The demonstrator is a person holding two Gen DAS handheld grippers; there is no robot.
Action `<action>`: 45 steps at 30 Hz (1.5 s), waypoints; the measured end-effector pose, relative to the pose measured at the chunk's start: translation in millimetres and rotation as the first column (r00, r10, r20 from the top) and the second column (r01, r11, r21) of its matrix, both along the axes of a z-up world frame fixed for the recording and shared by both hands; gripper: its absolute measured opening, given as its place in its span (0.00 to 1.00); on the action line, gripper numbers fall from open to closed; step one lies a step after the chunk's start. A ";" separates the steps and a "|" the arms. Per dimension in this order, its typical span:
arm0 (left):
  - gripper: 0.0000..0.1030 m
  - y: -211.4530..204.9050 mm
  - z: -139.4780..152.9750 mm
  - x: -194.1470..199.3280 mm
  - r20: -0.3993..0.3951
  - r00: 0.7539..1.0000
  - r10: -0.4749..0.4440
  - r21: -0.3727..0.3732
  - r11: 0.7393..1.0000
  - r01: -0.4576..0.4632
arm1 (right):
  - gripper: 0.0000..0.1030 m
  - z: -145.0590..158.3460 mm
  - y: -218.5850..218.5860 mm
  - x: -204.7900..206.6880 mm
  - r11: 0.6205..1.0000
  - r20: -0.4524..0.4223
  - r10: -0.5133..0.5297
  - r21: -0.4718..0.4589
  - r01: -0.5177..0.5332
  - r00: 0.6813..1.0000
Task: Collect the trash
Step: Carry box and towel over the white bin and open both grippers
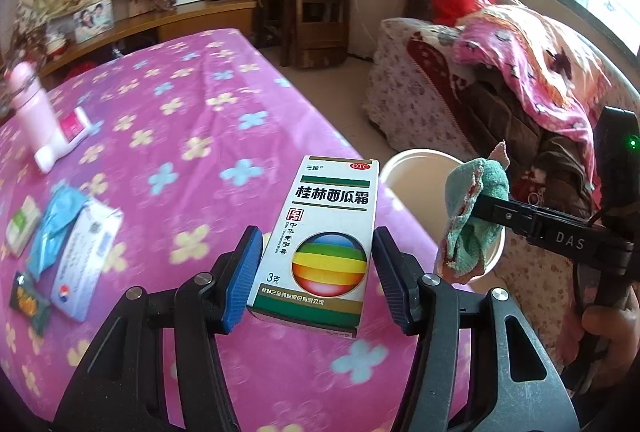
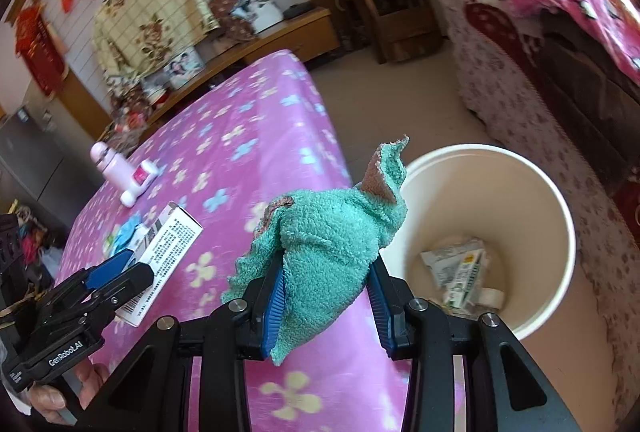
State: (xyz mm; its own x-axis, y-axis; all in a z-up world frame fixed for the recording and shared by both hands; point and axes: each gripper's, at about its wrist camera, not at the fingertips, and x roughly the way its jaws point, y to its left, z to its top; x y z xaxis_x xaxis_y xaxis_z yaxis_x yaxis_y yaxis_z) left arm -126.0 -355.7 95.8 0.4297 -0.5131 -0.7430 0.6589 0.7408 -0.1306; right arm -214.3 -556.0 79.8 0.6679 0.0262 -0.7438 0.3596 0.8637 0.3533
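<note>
Bin (image 2: 532,192) contents partly hidden; right tongs (image 2: 326,296) clamp a green rag (image 2: 332,232) beside it, left tongs (image 1: 316,264) hold a medicine box (image 1: 324,232).

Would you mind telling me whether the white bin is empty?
Not empty. The right wrist view shows crumpled wrappers lying at the bottom of the bin.

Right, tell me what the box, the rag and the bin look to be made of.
Medicine box: printed paperboard with a slight sheen, sharp folded edges. Green rag: looped terry cloth, frayed hem. Bin: smooth cream wall, probably plastic, possibly coated paper.
</note>
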 end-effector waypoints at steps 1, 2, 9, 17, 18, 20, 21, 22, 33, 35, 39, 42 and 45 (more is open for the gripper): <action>0.53 -6.1 -0.4 -0.8 -0.002 1.000 -0.008 0.000 1.000 0.008 | 0.36 -1.8 -5.3 -3.0 1.000 -0.004 -0.010 0.003 0.010 1.000; 0.53 -10.1 -0.9 -1.3 -0.003 1.000 -0.014 0.000 1.000 0.014 | 0.36 -3.4 -9.9 -5.3 1.000 -0.008 -0.019 0.004 0.019 1.000; 0.53 -48.6 -6.8 -4.9 -0.017 0.998 -0.065 0.002 0.998 0.065 | 0.36 -14.5 -42.1 -18.7 0.996 -0.035 -0.085 -0.003 0.085 0.996; 0.53 -85.1 -16.9 -7.5 -0.047 0.992 -0.115 0.001 0.993 0.115 | 0.36 -31.8 -71.1 -27.9 0.989 -0.070 -0.150 -0.004 0.150 0.986; 0.53 -88.0 -18.0 -7.9 -0.048 0.992 -0.119 0.002 0.993 0.119 | 0.36 -33.7 -73.8 -28.7 0.988 -0.076 -0.156 -0.008 0.156 0.985; 0.53 -96.4 -20.1 -9.1 -0.051 0.990 -0.129 0.004 0.992 0.130 | 0.36 -37.2 -77.8 -30.2 0.986 -0.084 -0.165 -0.014 0.165 0.983; 0.53 -101.5 -21.3 -9.6 -0.052 0.989 -0.136 0.005 0.991 0.136 | 0.36 -38.4 -79.1 -30.4 0.986 -0.088 -0.169 -0.014 0.169 0.982; 0.53 -104.6 -22.2 -10.1 -0.052 0.989 -0.139 0.007 0.990 0.139 | 0.36 -40.3 -81.5 -30.7 0.985 -0.092 -0.174 -0.013 0.174 0.980; 0.53 -129.2 -33.9 -10.2 -0.064 0.986 -0.154 0.018 0.988 0.156 | 0.36 -56.1 -95.7 -33.8 0.977 -0.129 -0.212 -0.043 0.208 0.969; 0.53 -131.8 -35.4 -9.2 -0.069 0.986 -0.153 0.016 0.988 0.155 | 0.36 -58.4 -98.1 -32.8 0.976 -0.133 -0.216 -0.040 0.213 0.967; 0.53 -136.0 -37.8 -8.1 -0.073 0.985 -0.155 0.012 0.988 0.157 | 0.36 -63.6 -100.8 -32.1 0.975 -0.143 -0.221 -0.039 0.218 0.965; 0.53 -137.7 -39.3 -7.4 -0.079 0.984 -0.158 0.009 0.987 0.160 | 0.36 -66.8 -101.5 -31.5 0.974 -0.150 -0.225 -0.041 0.221 0.963; 0.53 -139.9 -41.6 -7.0 -0.083 0.983 -0.166 0.003 0.986 0.167 | 0.36 -68.7 -102.8 -30.3 0.973 -0.155 -0.232 -0.041 0.228 0.960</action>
State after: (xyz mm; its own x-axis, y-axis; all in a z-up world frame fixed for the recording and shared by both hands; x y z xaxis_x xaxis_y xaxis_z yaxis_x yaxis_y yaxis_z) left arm -133.0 -495.6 54.2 0.2764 -0.5649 -0.7775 0.7603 0.6234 -0.1826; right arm -244.5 -658.8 11.1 0.5281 -0.1323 -0.8388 0.5990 0.7583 0.2575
